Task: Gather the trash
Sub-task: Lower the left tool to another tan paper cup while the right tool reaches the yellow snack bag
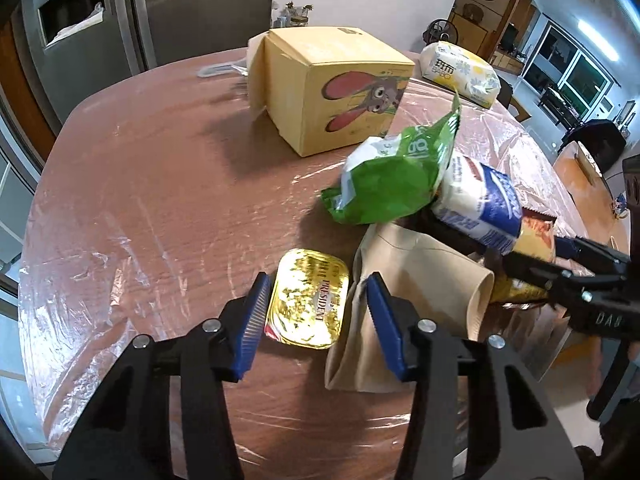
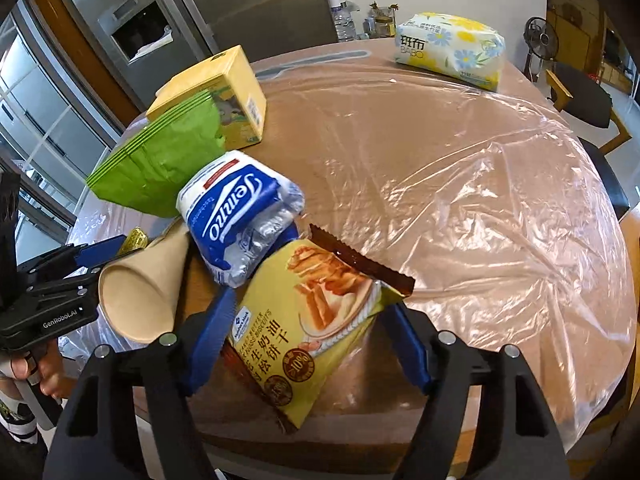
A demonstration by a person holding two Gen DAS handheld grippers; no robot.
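Observation:
A pile of trash lies on the round brown table (image 1: 160, 200). My left gripper (image 1: 316, 320) is open, its jaws on either side of a gold foil butter tub (image 1: 308, 300). A squashed brown paper cup (image 1: 404, 304) lies just right of it, also in the right wrist view (image 2: 140, 296). A green wrapper (image 1: 392, 176) and a blue-and-white wrapper (image 1: 484, 204) lie behind. My right gripper (image 2: 308, 340) is open around a yellow biscuit packet (image 2: 308, 320), which lies between its blue pads (image 2: 212, 328). The right gripper also shows in the left wrist view (image 1: 520, 272).
A yellow cardboard box with a rabbit print (image 1: 332, 84) stands at the back of the table. A pack of tissues (image 2: 452, 48) lies at the far edge. Clear plastic film (image 2: 500, 200) covers the table. A steel fridge (image 1: 160, 8) and chairs (image 2: 584, 100) stand beyond.

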